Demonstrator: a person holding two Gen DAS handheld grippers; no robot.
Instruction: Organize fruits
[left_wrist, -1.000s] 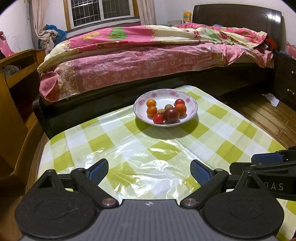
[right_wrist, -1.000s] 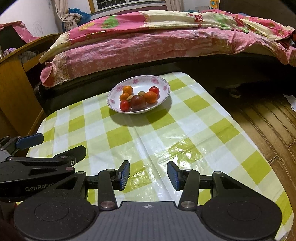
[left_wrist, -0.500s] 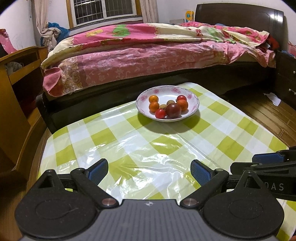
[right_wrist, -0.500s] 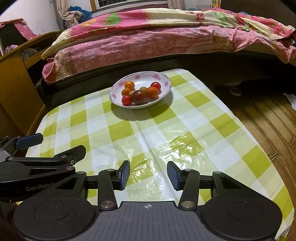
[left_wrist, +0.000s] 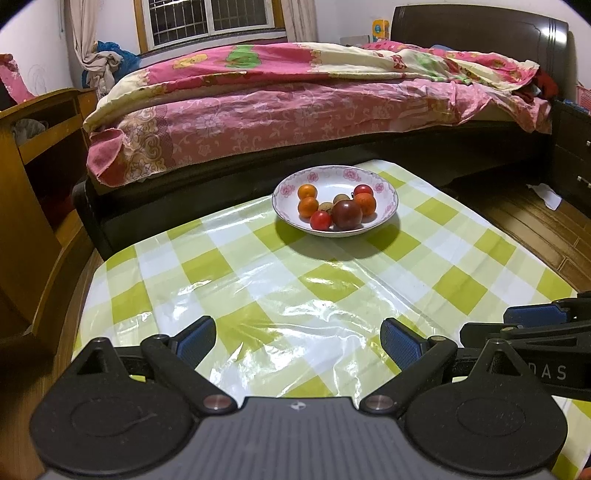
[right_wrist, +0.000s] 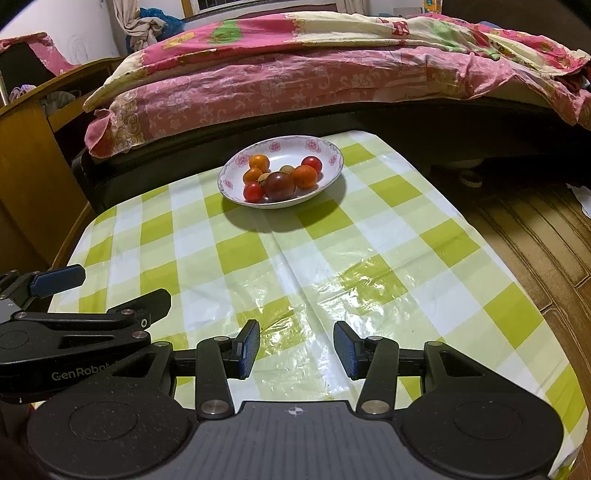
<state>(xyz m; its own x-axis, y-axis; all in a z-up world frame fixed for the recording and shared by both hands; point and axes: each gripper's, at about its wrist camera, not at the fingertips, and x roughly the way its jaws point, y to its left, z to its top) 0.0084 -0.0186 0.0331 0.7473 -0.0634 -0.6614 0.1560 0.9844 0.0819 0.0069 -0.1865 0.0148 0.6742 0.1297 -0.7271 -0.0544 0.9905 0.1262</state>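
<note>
A white bowl (left_wrist: 332, 181) with pink flowers stands at the far end of a green-and-white checked table (left_wrist: 236, 280). In it lie several small fruits: orange ones (left_wrist: 307, 192), red tomatoes (left_wrist: 320, 220) and a dark purple one (left_wrist: 347, 213). My left gripper (left_wrist: 297, 339) hovers open over the near part of the table, with nothing between its blue pads. The right gripper (right_wrist: 297, 349) is also open and empty, its jaws narrower, and is equally far from the bowl (right_wrist: 280, 147). Each gripper shows at the edge of the other's view: the right (left_wrist: 535, 321), the left (right_wrist: 74, 295).
A bed with a pink flowered quilt (left_wrist: 295, 103) runs just behind the table's far edge. Wooden furniture (left_wrist: 33, 155) stands to the left and a dark nightstand (left_wrist: 572, 155) to the right. Wooden floor (right_wrist: 535, 229) lies past the table's right edge.
</note>
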